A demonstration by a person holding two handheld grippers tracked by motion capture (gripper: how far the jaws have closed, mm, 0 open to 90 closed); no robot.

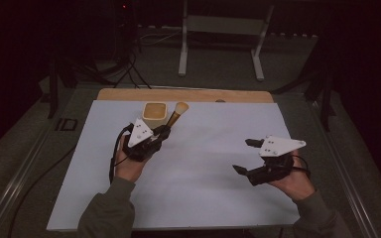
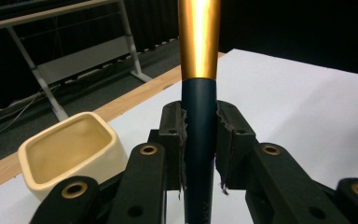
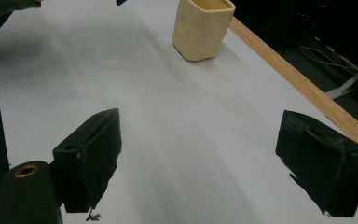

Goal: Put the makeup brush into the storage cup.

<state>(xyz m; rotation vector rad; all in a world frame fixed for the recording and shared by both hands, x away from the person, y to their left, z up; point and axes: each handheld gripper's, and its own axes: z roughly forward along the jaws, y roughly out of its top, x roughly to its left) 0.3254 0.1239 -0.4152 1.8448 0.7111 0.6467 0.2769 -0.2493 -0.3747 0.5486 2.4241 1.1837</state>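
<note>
The left gripper (image 1: 162, 132) is clamped on the brush (image 1: 176, 114) — in the left gripper view its pads press both sides of the dark handle (image 2: 199, 140), below the gold ferrule. The brush angles up with its pale bristles just right of the cup (image 1: 155, 111), near the table's (image 1: 203, 168) far edge. The right gripper (image 1: 244, 155) is well apart over bare white surface — jaws wide, holding nothing.

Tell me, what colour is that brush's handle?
Dark blue, with a gold band above; the brush shows best in the left gripper view.
</note>
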